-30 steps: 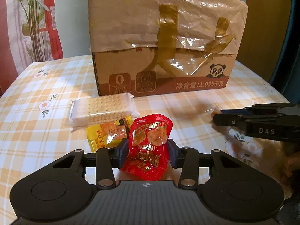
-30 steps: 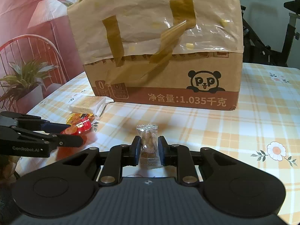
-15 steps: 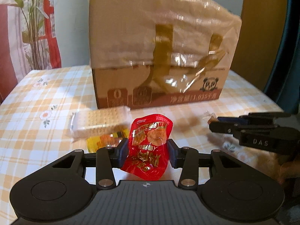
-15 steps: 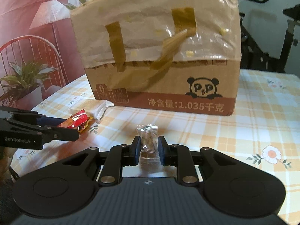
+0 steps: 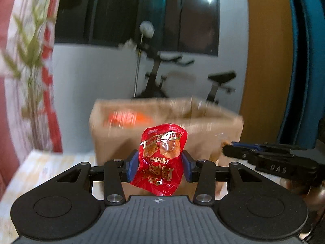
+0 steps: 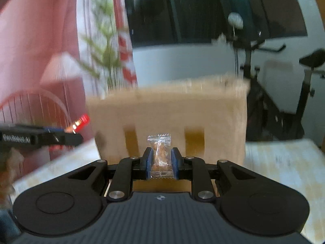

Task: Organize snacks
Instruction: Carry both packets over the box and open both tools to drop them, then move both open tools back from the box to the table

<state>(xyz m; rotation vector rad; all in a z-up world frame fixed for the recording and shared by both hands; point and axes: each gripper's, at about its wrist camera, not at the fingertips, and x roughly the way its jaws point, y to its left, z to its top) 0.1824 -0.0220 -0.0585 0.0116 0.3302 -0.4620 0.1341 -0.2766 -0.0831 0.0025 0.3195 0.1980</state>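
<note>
**Two snacks lifted, none of them boxed yet**

The left gripper (image 5: 160, 165) has its jaws closed on a red packet (image 5: 162, 158), which hangs crumpled between the blue pads, clear of the table. The right gripper (image 6: 161, 162) is pinched narrow on a small clear sachet (image 6: 160, 156) with something brown inside. Both snacks are held in the air in front of the box (image 5: 162, 122), whose open top shows in the left view; something orange (image 5: 128, 119) already lies inside, though blur hides what it is.

As a judgement, the pick-up of these two is done and the carry toward the box is under way. The drop has not been made: neither snack is over the opening yet, and both sets of pads press on their wrappers. What is left for this pair is to bring each over the rim and let go.

The table (image 6: 284, 162) near the box is smeared by motion in both views, so whether other snacks wait there cannot be told from these pictures. How much of the whole job remains is therefore open
</note>
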